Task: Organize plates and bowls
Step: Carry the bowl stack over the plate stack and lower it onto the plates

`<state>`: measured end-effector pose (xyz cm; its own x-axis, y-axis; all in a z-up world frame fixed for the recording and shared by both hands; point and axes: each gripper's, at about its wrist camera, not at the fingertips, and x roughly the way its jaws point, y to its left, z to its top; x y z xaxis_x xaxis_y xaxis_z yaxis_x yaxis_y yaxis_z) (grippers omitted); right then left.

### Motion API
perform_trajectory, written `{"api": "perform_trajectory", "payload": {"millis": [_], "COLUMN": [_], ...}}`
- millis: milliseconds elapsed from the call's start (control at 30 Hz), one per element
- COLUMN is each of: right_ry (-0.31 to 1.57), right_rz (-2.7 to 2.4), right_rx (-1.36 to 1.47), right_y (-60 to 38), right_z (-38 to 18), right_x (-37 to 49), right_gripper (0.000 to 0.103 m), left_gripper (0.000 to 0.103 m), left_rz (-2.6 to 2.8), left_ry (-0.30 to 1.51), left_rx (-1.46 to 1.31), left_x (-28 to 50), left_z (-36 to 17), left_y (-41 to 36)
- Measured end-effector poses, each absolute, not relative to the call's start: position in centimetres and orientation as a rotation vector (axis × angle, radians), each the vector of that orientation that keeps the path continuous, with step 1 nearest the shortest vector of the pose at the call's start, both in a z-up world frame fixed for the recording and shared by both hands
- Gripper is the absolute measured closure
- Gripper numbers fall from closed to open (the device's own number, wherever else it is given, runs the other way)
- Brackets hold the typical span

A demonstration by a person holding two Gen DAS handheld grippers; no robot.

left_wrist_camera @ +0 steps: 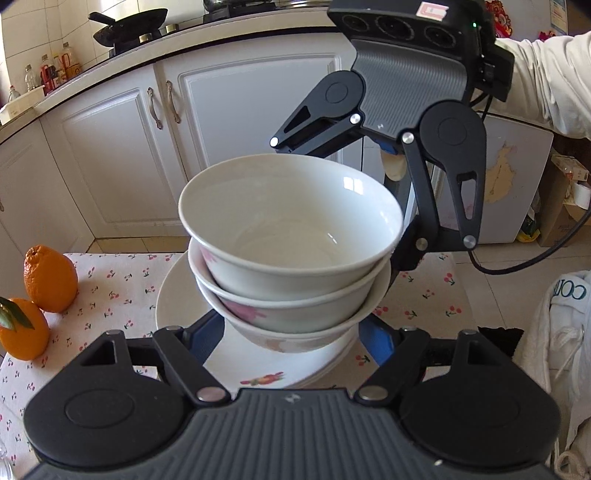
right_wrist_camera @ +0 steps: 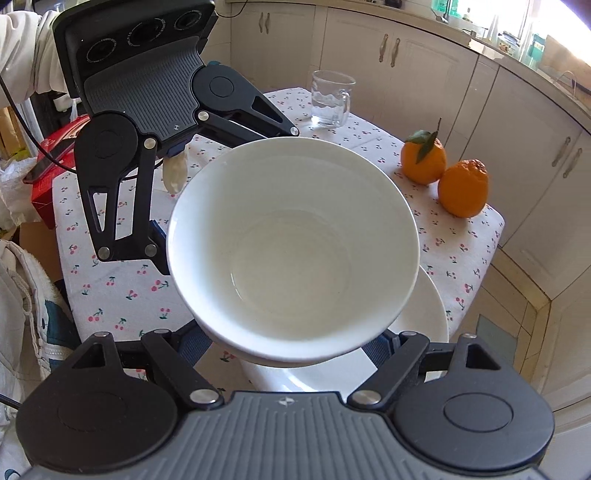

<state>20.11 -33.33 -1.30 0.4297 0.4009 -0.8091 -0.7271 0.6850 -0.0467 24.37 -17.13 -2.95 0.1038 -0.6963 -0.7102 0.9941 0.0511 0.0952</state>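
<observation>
On a bench [left_wrist_camera: 110, 291] covered with a cherry-print cloth sits a stack of plates [left_wrist_camera: 258, 369], and on it a nest of three white bowls [left_wrist_camera: 288, 258]. From the left wrist camera the three rims and pink flower prints on the lower two show; from the right wrist camera only the top bowl's plain inside is seen. A glass mug [right_wrist_camera: 330, 99] with water and a red box [right_wrist_camera: 48, 170] appear only from the right camera; a black wok [left_wrist_camera: 125, 26] on a stove and bottles [left_wrist_camera: 48, 74] appear only from the left. Two oranges [right_wrist_camera: 443, 173] show in both. Cloth at the left camera's right edge bears partial letters, too cut off to read. The left tool [left_wrist_camera: 291, 336] spreads wide, its blue-padded fingers on either side of the lowest bowl; whether they press it cannot be told. The right tool [right_wrist_camera: 291, 343] likewise straddles the bowls, grip unclear
</observation>
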Motion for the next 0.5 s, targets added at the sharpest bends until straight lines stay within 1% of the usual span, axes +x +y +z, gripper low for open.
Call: {"api": "perform_trajectory", "payload": {"millis": [500], "right_ry": [0.902], "right_rz": [0.691], "right_rx": [-0.387], "right_y": [-35.5], "right_z": [-3.6], "right_x": [23.0], "right_gripper": [0.015], "left_gripper": [0.024], "left_rz": [-1.398], "left_ry": [0.589], "left_rx": [0.667], "left_x": [27.0], "left_z": [-4.6], "left_y": [-19.2]}}
